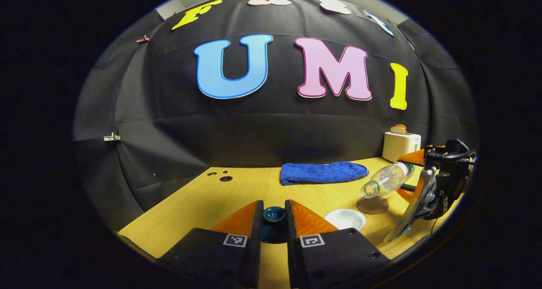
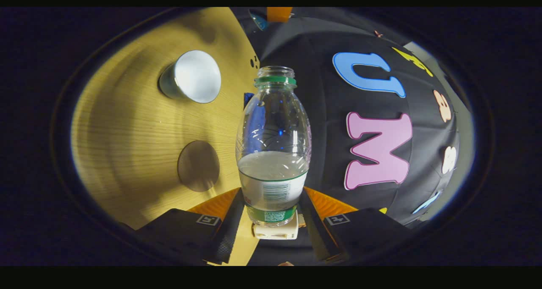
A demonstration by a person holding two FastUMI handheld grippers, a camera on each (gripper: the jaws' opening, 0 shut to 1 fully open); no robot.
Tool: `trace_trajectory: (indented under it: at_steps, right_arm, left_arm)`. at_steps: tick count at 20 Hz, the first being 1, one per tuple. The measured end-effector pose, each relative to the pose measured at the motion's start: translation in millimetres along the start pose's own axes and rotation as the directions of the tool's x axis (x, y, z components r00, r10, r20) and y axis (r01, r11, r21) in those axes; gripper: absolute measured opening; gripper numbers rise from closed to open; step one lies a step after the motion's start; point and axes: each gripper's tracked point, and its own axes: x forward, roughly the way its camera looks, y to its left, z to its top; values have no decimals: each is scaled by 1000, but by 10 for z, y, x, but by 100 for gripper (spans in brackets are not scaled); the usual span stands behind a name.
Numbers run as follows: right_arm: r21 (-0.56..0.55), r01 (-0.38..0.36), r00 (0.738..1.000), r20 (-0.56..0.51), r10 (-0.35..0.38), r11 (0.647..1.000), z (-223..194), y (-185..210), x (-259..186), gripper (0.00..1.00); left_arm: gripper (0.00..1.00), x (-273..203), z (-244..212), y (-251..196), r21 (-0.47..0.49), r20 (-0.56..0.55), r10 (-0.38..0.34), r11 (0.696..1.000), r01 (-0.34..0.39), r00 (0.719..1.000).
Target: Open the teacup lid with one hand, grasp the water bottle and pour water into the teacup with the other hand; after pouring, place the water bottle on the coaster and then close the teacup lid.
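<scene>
Black cloth walls your booth behind a light wood table [image 1: 237, 187]; a blue towel [image 1: 324, 172] lies at the back w/ a white toaster [image 1: 400, 146] right of it, toast sticking out the top. Small holes sit in the tabletop near the left wall.

Hard to see: the teacup lid [image 1: 273, 215] is a dark teal piece wedged between your left gripper [image 1: 274, 221] fingers, mostly hidden by them; both fingers look closed on it, held low over the table. The teacup [image 1: 345, 219] shows as a white open rim, its lower edge cut by the gripper body. In the right gripper view the teacup [image 2: 192, 76] is blurred, interior reading silvery.

Your right gripper [image 2: 273, 223] clamps the water bottle [image 2: 273, 141] near its base, cap off, roughly half full. From the left gripper view the bottle [image 1: 387, 179] is tipped, mouth pointing down-left, above the round brown coaster [image 1: 372, 205] and just right of the cup. No stream can be made out. The coaster [image 2: 199, 166] sits bare, near the cup.
</scene>
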Motion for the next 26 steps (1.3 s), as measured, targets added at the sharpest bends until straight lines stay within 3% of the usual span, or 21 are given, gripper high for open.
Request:
trace_trajectory:
  at_steps: [1, 2, 4, 6, 9, 10, 12, 19, 23, 26]
  right_arm:
    - [-29, 4, 1000, 6, -4, 1000, 2, 15, 9, 75]
    - [-51, 6, 1000, 11, -6, 999, 11, 19, 17, 75]
    - [-76, 8, 1000, 23, -6, 997, 33, 11, 65, 75]
    - [-103, 9, 1000, 27, -7, 995, 44, 9, 105, 75]
    - [-148, 15, 999, 34, -10, 989, 61, 5, 143, 75]
    - [-160, 17, 999, 36, -12, 987, 65, 0, 142, 75]
    - [-172, 18, 999, 42, -11, 985, 66, 2, 140, 75]
    - [-214, 37, 998, 49, -27, 976, 91, -38, 188, 75]
    - [-228, 50, 998, 53, -39, 972, 95, -87, 215, 75]
    - [-248, 61, 997, 60, -47, 967, 110, -100, 227, 75]
  left_arm:
    - [27, -3, -2, 4, -2, -2, 1, 1000, -1, 1000]
    - [30, 0, -13, 14, -6, -3, 1, 1000, -1, 1000]
    - [27, 5, -32, 21, -12, -7, 3, 1000, -3, 1000]
    - [30, 11, -43, 31, -9, -8, 3, 1000, -3, 1000]
    - [27, 19, -28, 57, 3, -3, 6, 1000, -6, 1000]
    - [30, 21, -36, 69, 5, -3, 7, 1000, -7, 1000]
    - [27, 22, -34, 79, 4, -4, 9, 1000, -9, 1000]
    - [30, 9, -55, 72, -14, -10, 10, 1000, -11, 1000]
    - [27, -8, -52, 60, -17, -10, 8, 1000, -8, 1000]
    - [30, -23, -63, 65, -20, -10, 10, 1000, -10, 1000]
